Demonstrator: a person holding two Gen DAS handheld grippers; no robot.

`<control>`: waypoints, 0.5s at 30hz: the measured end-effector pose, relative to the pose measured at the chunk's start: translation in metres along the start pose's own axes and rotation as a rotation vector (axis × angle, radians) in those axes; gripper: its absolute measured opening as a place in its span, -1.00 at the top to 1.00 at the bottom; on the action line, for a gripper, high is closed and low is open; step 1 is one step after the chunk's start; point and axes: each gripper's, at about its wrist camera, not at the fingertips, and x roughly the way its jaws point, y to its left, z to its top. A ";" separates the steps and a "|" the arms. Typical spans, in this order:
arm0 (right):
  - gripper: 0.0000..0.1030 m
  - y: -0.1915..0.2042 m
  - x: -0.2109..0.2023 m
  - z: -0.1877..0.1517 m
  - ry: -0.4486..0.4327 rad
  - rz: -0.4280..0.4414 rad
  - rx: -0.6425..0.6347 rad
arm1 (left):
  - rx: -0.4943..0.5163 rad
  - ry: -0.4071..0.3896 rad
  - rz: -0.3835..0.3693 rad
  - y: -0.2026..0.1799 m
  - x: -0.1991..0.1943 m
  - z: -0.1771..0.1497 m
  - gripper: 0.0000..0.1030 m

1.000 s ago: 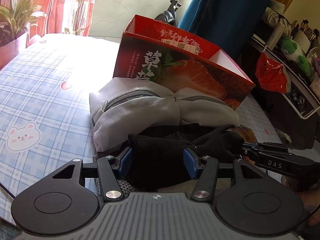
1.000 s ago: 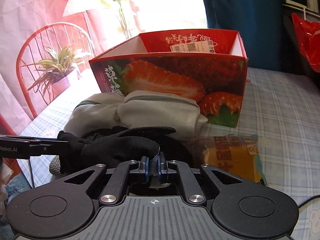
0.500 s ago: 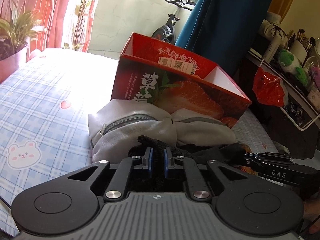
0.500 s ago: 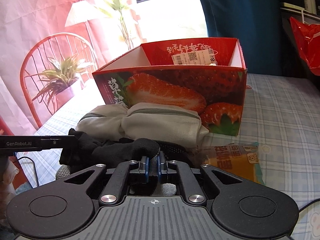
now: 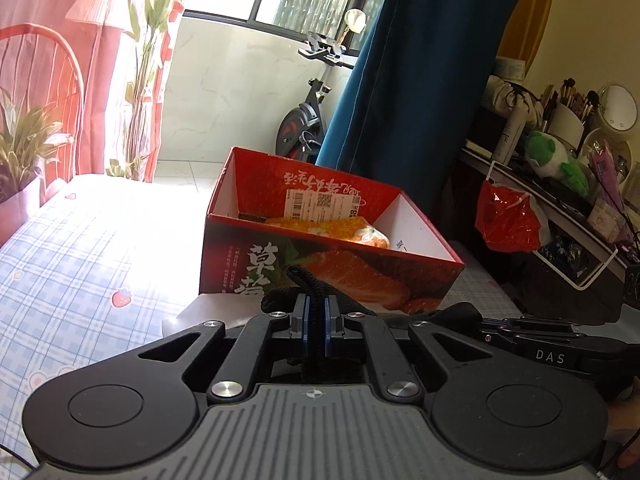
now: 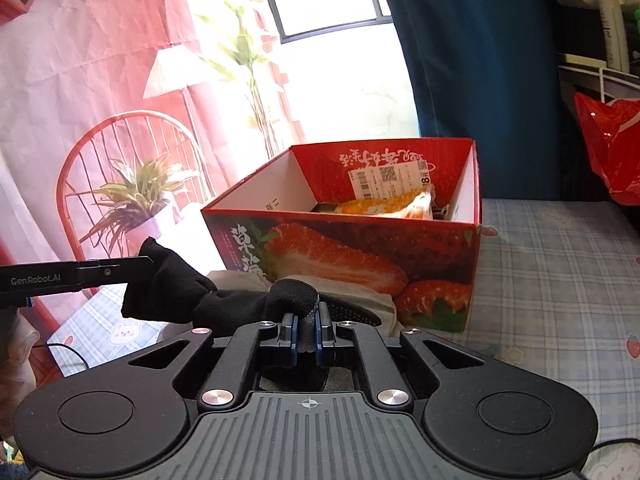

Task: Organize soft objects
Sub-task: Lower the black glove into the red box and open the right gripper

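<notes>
Left tongs (image 5: 316,320) clenched on one end of the black glove (image 6: 224,304), cuff bunched up between the blue pads. Right tongs (image 6: 306,326) clenched on the other end of the same glove, a fingertip poking up above the pads. Glove is strung between the two sets of tongs, off the surface (image 6: 560,264), hanging just in front of the strawberry box (image 6: 360,256). In the right wrist view the left tongs come in from the left edge with the glove's end draped over their tip. Grey-white garment (image 6: 360,300) lies on the surface right under the glove, pressed against the box's front wall. Box is open-topped, an orange packet (image 5: 332,228) inside near the back wall by a shipping label. Surface has a blue plaid cloth with strawberry prints. Potted plant (image 6: 136,196) and red wire chair (image 6: 80,168) behind on the left
</notes>
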 end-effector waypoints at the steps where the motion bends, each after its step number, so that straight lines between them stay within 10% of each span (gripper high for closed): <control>1: 0.86 0.000 -0.001 0.003 -0.005 -0.002 -0.004 | 0.000 -0.005 -0.002 -0.001 -0.001 0.002 0.85; 15: 0.86 -0.005 0.002 0.060 -0.085 -0.003 -0.054 | 0.017 -0.076 -0.005 -0.005 0.017 0.059 0.85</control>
